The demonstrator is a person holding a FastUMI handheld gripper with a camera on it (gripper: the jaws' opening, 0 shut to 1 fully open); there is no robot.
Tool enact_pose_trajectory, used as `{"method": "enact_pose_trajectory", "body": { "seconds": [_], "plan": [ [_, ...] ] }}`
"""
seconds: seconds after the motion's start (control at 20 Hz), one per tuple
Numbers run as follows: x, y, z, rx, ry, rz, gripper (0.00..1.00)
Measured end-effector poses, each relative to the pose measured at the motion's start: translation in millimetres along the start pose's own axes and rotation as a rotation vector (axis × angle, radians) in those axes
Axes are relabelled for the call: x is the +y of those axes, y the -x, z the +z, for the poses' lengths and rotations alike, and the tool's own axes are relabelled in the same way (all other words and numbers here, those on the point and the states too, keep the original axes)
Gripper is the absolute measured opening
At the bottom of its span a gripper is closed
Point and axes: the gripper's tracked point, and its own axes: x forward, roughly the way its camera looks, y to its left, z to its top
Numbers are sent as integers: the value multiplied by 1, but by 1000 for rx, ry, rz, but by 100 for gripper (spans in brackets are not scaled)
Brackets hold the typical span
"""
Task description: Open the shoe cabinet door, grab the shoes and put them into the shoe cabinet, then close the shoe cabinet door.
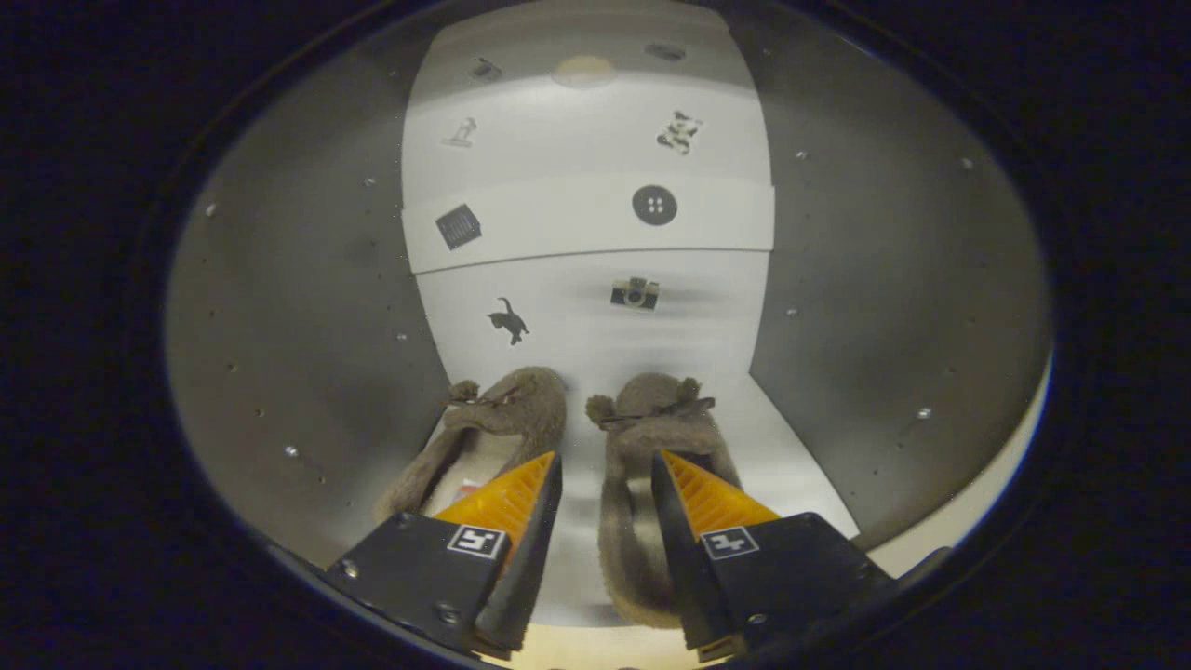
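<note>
Two brown furry shoes stand side by side on the white floor inside the shoe cabinet (809, 465), toes towards the back. The left shoe (507, 409) lies partly under my left finger. The right shoe (651, 409) runs back under my right finger, and its inner rim lies in the gap between the fingers. My gripper (605, 458) is open just above the shoes' heels, and the fingers do not press on either shoe. The heel ends are partly hidden by the fingers.
Grey side walls (307, 326) close in the cabinet left and right. The white back panels (595, 223) carry several small stickers, with a shelf-like band across the middle. A pale strip of floor shows outside the cabinet at the lower right (968, 512).
</note>
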Motion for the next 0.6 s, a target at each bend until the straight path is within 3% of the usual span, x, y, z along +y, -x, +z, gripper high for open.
{"method": "enact_pose_trajectory", "body": {
  "seconds": [0.2,0.6],
  "plan": [
    [4,57,-13,-57,33,13,78],
    [24,196,-60,-144,93,72,79]
  ]
}}
